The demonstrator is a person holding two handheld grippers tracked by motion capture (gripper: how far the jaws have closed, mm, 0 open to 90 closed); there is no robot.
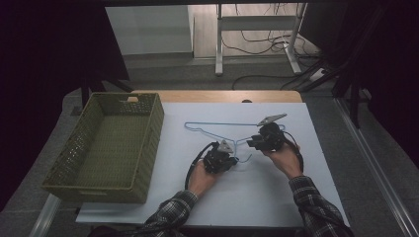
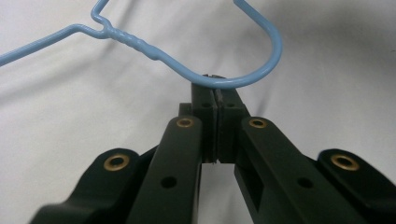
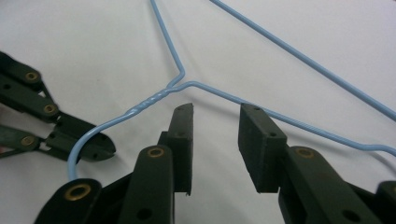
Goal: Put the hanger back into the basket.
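A white sheet (image 1: 276, 197) covers the table, with a strip of bare wooden tabletop (image 1: 217, 96) showing along the far edge. On the sheet lies a blue wire hanger (image 1: 217, 126), roughly at the centre, its long straight bar running left to right on the far side and its twisted neck and hook pointing toward the near side. The left gripper (image 1: 232, 159), held in the person's left hand (image 1: 200, 178), sits at the near end of the hanger; in the left gripper view its jaws are pressed together with the curved hook of the hanger (image 2: 243, 79) crossing right at their tips, though that view does not settle whether the wire is pinched between them or merely lies across them. The right gripper (image 1: 252, 142), held in the right hand (image 1: 285, 159), is just to the right of the left one, close beside the hanger's neck. In the right gripper view its jaws stand spread apart with bare sheet between them, just near of one sloping arm of the hanger (image 3: 261, 109) and right of the twisted neck, touching no wire. To the left on the table stands an olive-green woven basket (image 1: 148, 143), well apart from the hanger. Both forearms wear plaid sleeves (image 1: 316, 207).
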